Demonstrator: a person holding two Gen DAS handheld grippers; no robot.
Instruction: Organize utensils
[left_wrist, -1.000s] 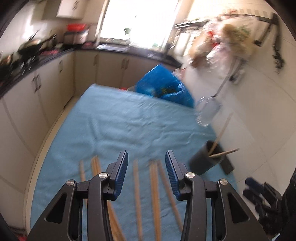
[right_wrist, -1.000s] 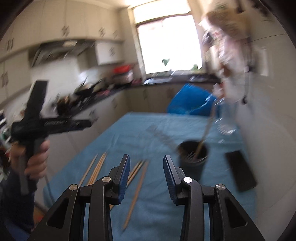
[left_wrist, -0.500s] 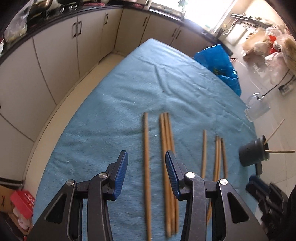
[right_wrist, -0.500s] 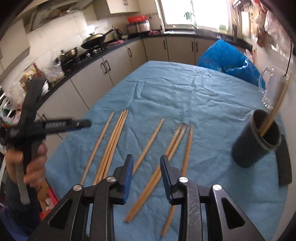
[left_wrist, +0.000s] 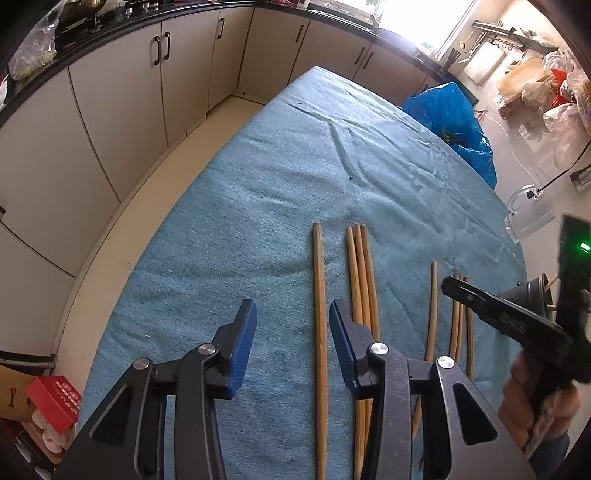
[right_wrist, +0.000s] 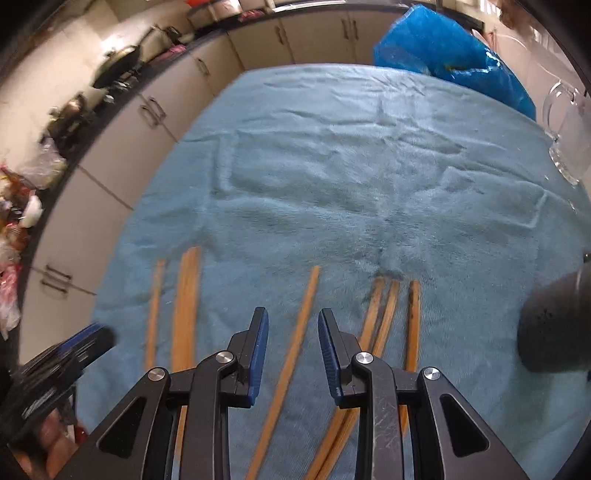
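Several wooden chopsticks lie side by side on the blue cloth (left_wrist: 295, 177). My left gripper (left_wrist: 291, 314) is open above the leftmost single chopstick (left_wrist: 318, 280), which shows in the gap between the blue pads; neither pad touches it. A bundle of three (left_wrist: 360, 273) lies just to its right. My right gripper (right_wrist: 291, 321) is open, its jaws fairly narrow, over another single chopstick (right_wrist: 304, 306) that no pad presses. More chopsticks (right_wrist: 384, 314) lie to the right. The dark cup (right_wrist: 554, 325) stands at the right and holds chopsticks.
A hand (left_wrist: 543, 391) holds the right gripper (left_wrist: 498, 317) low at the right of the left wrist view. A glass mug (right_wrist: 569, 136) and a blue bag (right_wrist: 454, 55) sit at the table's far right. Kitchen cabinets (left_wrist: 122, 110) line the left.
Both grippers have tipped down and come closer to the cloth. The right gripper's jaws have narrowed, and it has shifted over a single chopstick. It now shows in the left wrist view.
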